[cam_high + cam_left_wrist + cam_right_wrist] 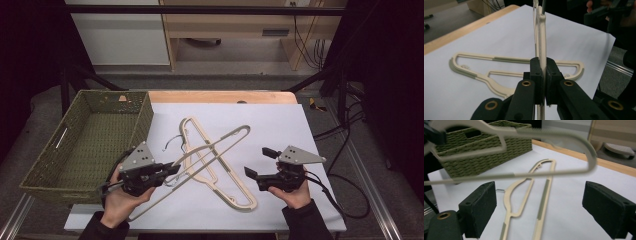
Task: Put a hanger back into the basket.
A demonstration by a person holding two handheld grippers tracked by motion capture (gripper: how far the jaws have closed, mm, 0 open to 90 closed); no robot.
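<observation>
High view | white tabletop (280, 125) | wood edge (220, 96) | grey floor (45, 107)

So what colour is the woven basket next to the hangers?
Olive green, the woven basket shows best in the right gripper view.

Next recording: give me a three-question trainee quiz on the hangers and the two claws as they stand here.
1. True or false: the left claw is shut on the raised hanger.
2. Where does the second hanger lie? A) in the woven basket B) flat on the white sheet C) in the right claw
3. Fill in: the right claw's jaws stand ____, holding nothing.

Key: 1 true; 2 B; 3 open
</observation>
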